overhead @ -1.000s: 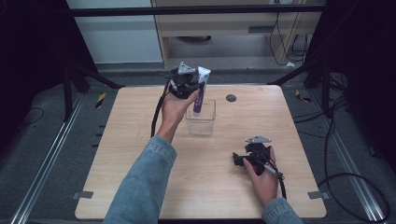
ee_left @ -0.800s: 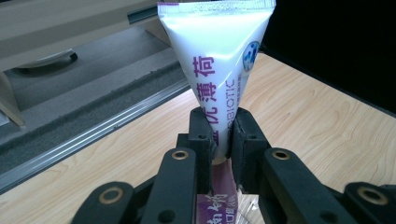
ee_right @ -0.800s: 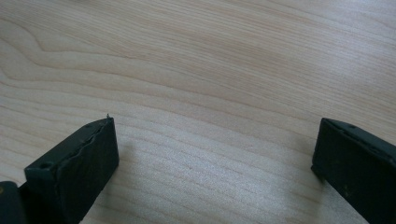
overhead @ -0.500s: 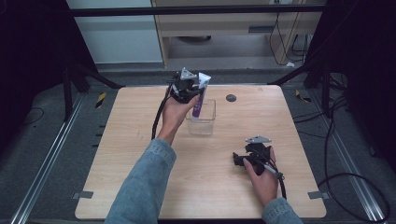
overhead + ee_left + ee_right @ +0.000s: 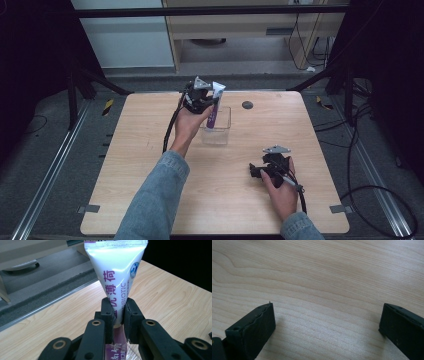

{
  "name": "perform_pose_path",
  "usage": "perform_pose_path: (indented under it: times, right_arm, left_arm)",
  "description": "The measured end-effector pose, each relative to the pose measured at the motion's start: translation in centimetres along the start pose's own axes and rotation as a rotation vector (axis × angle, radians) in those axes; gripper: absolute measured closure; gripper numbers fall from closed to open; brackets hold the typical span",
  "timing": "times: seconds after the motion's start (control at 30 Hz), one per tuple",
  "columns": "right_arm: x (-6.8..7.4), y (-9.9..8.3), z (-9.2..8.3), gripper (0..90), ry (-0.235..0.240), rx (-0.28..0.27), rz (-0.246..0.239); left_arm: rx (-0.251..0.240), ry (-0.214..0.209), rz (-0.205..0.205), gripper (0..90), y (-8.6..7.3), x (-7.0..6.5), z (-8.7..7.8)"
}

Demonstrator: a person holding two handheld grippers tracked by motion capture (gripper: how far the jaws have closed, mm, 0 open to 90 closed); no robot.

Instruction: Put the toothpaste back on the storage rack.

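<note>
Clamping a white-and-purple toothpaste tube (image 5: 117,282) upright, the left gripper (image 5: 204,100) holds it over the clear plastic box (image 5: 218,131) just below; right gripper (image 5: 327,322) rests wide on the bench (image 5: 150,165).

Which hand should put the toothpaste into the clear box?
Left. The left tool already pinches the toothpaste tube right above the clear box. The right tool sits open over bare table.

On my light wooden table (image 5: 150,170) I see a small dark round spot (image 5: 247,105) near the far edge. Behind it is grey floor (image 5: 235,55) with cables (image 5: 305,45).
</note>
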State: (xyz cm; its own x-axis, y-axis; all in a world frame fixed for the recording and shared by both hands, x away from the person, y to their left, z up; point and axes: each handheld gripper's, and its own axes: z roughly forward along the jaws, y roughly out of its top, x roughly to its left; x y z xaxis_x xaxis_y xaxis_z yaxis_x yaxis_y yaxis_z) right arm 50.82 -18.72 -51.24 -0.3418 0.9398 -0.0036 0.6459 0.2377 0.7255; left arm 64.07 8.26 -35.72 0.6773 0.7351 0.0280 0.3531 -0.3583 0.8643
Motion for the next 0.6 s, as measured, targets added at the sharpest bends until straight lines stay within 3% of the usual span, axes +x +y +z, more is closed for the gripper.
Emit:
perform_pose_path:
  times: [0.6]
  right_arm:
    - [0.0,0.0,0.0,0.6,0.001,0.003,0.003]
  left_arm:
    - [0.042,-0.003,-0.007,79.5,-1.3,-0.2,1.2]
